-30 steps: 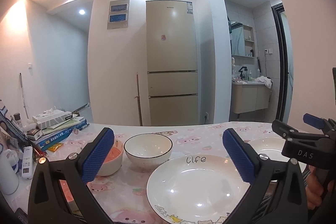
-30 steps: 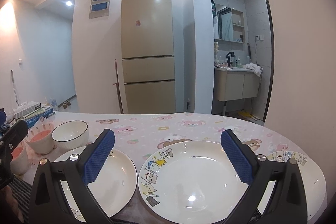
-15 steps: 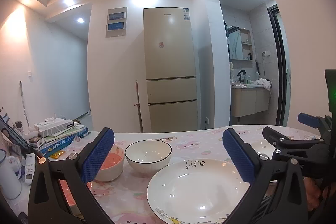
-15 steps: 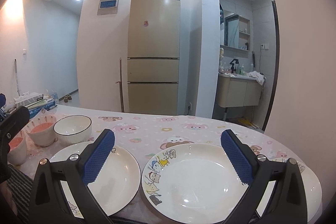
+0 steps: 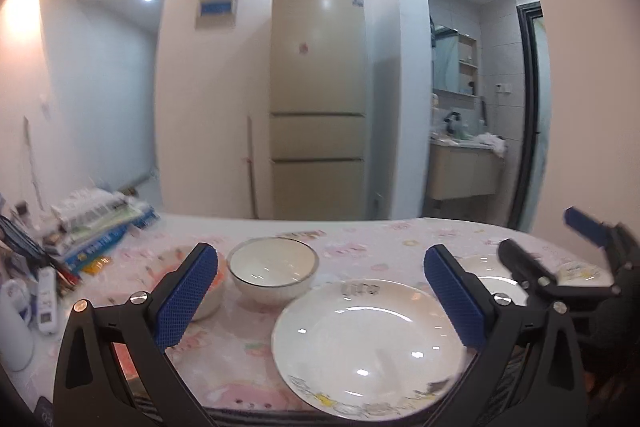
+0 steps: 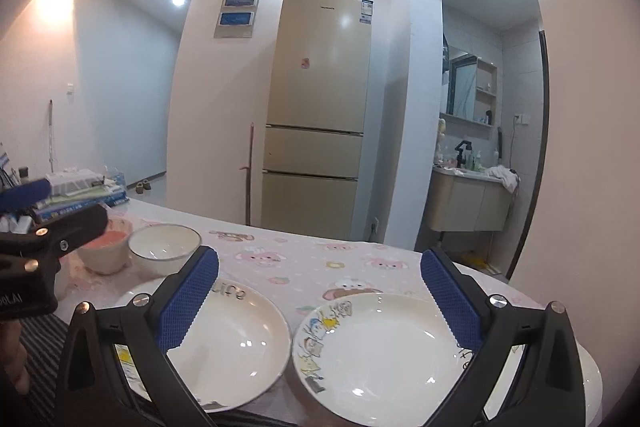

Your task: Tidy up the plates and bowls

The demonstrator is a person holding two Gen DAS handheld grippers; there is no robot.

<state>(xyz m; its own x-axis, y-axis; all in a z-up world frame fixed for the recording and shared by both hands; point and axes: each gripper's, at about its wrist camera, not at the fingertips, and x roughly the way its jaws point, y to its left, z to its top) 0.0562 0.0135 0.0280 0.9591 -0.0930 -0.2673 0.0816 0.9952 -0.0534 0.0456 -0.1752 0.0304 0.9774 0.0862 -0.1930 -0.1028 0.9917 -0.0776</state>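
Observation:
A white "life" plate (image 5: 368, 343) lies on the table's near edge, also in the right wrist view (image 6: 232, 339). A cartoon-rimmed plate (image 6: 380, 351) lies right of it. A dark-rimmed white bowl (image 5: 273, 269) and a pink-lined bowl (image 6: 106, 241) stand behind. My left gripper (image 5: 320, 297) is open and empty, hovering over the life plate's near side. My right gripper (image 6: 320, 297) is open and empty above the gap between the two plates. A third plate (image 6: 592, 383) is mostly hidden behind the right finger.
Books and boxes (image 5: 100, 223) are stacked at the table's left, with a white bottle (image 5: 14, 331) and a remote (image 5: 48, 301). The table has a pink cartoon cloth (image 6: 320, 255). A fridge (image 6: 320, 107) stands beyond the table.
Both grippers have risen and tilted slightly, with the views swinging to the right. Both stay open and empty. Plates and bowls have not moved.

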